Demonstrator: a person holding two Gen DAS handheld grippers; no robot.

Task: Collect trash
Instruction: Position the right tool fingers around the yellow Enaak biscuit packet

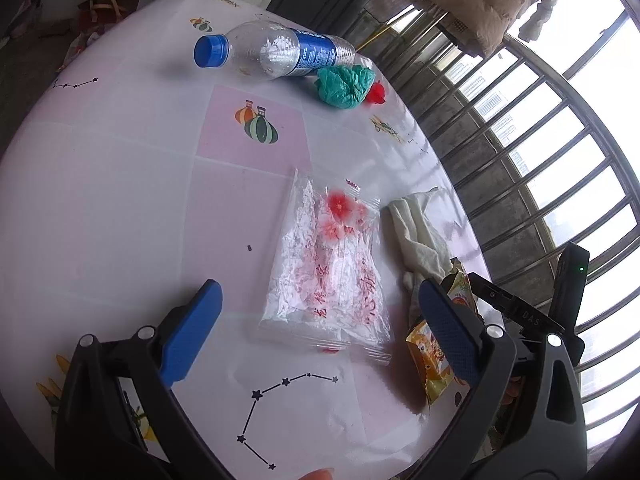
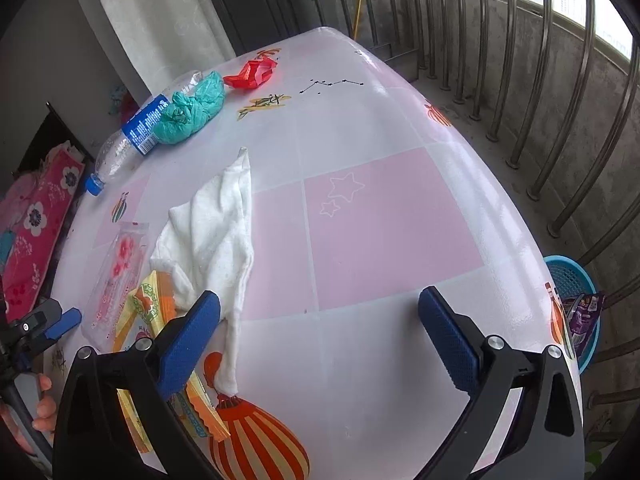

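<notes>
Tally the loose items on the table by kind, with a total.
Plastic bottle: 1
Crumpled bags, green bag and red bag: 2
Snack wrappers, clear wrapper and yellow wrapper: 2
White cloth: 1
Total: 6
</notes>
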